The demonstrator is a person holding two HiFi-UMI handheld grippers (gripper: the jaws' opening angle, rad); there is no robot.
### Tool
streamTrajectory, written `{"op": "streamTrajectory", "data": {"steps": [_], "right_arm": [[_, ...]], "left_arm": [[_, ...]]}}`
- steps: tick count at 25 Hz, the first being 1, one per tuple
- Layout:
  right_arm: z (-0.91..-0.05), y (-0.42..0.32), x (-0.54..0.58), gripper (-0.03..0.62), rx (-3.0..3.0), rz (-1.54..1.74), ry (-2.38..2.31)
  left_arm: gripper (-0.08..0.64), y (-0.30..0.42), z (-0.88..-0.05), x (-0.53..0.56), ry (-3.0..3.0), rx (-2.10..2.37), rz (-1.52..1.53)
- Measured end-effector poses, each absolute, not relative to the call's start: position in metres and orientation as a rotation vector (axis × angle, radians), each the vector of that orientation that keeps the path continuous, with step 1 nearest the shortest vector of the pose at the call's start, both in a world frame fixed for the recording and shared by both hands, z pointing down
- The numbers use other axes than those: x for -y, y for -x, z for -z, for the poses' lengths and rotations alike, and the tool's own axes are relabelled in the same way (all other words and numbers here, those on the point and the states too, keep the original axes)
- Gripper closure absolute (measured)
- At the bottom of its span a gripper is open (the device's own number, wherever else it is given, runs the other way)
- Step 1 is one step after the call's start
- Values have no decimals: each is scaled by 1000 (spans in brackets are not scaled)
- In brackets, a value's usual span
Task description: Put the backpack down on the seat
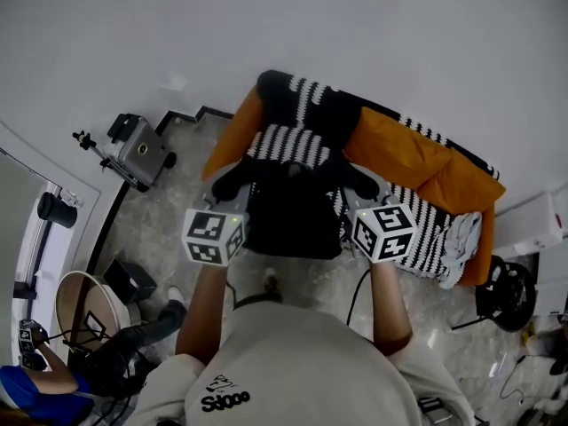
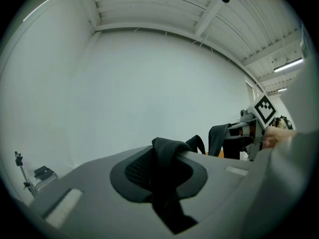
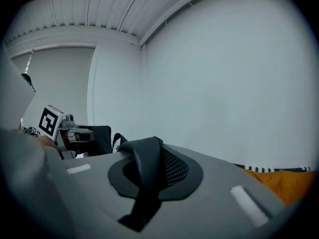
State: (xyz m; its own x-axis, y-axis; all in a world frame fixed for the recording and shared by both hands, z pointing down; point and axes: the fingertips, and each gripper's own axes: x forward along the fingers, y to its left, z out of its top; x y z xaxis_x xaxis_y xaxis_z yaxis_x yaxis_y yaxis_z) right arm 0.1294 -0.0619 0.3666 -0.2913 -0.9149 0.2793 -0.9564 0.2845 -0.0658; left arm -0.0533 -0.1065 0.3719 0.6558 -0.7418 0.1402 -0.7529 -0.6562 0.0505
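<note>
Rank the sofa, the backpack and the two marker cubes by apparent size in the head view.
1. Orange sofa, largest.
2. Black backpack.
3. Left marker cube and right marker cube look alike, so I won't rank them. They sit nearer the camera, which probably makes them look bigger.

A plain white wall [image 1: 355, 25] meets a pale marbled floor [image 1: 151, 229]. At the left, a grey boxy device [image 1: 140, 152] sits on a tripod, with a black cylinder [image 1: 55, 209] near it. Lower down, a round pale-rimmed tub [image 1: 84, 313] stands beside a small black box [image 1: 129, 280]. A person's blue sleeve [image 1: 35, 389] shows in the bottom-left corner. In the middle lies a black-and-white striped throw [image 1: 306, 96], with a crumpled pale cloth [image 1: 461, 242] at its right end. Further right are a white box [image 1: 537, 224] and a black round frame [image 1: 510, 291]. Ribbed ceiling panels [image 2: 164, 9] carry a strip light [image 2: 288, 63].
</note>
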Motion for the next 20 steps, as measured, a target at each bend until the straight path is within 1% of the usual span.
{"op": "streamTrajectory", "data": {"steps": [20], "right_arm": [[-377,-101,145,561,2292,-375,-1822]], "left_arm": [[509,78,-385,198,-2798,1151,-175]]}}
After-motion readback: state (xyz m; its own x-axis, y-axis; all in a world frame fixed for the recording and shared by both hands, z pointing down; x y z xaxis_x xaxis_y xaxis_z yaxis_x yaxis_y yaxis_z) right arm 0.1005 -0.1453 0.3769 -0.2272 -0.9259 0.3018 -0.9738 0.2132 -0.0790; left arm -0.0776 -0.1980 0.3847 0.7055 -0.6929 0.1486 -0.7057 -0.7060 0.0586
